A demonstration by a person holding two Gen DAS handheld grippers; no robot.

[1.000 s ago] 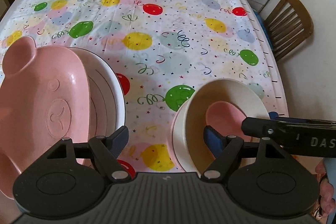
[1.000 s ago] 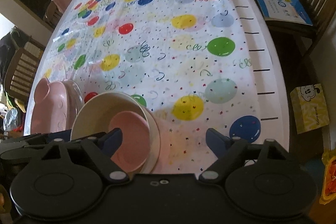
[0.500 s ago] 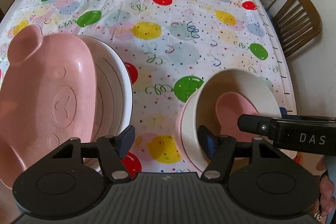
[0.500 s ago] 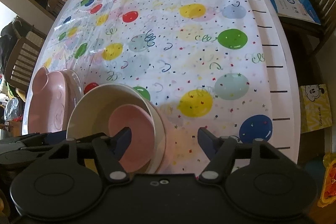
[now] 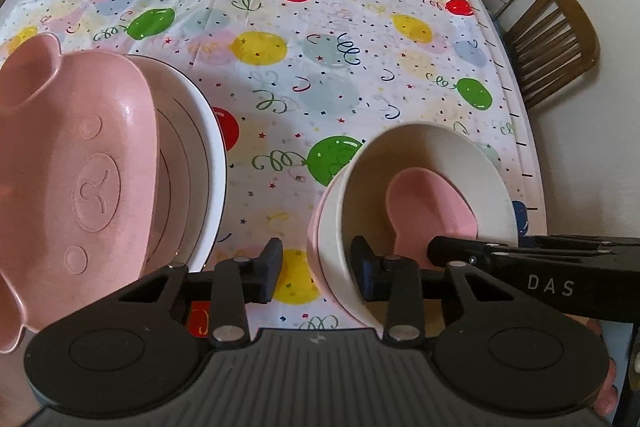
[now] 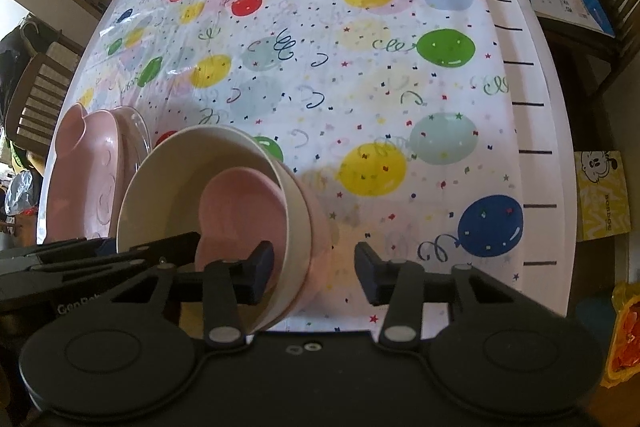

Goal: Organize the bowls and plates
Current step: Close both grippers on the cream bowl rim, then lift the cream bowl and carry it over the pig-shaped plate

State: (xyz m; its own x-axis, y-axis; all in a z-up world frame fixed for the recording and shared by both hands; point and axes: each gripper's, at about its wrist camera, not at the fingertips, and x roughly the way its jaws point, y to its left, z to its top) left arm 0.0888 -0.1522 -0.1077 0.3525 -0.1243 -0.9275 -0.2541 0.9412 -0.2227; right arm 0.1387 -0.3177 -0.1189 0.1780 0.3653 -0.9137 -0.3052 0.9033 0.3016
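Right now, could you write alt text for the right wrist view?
A black claw straddles the wall of a cream bowl nested in a pink bowl; its jaws have just been closing. A small pink dish lies inside, on a balloon tablecloth.

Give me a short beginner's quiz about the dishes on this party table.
1. True or false: the pink bear-faced plastic plate lies on top of the white round plate.
2. What sits inside the cream round bowl? A) a smaller pink dish B) a metal fork C) nothing
3. What pattern covers the plastic tablecloth?

Key: 1 true. 2 A. 3 coloured balloons with confetti and streamers.
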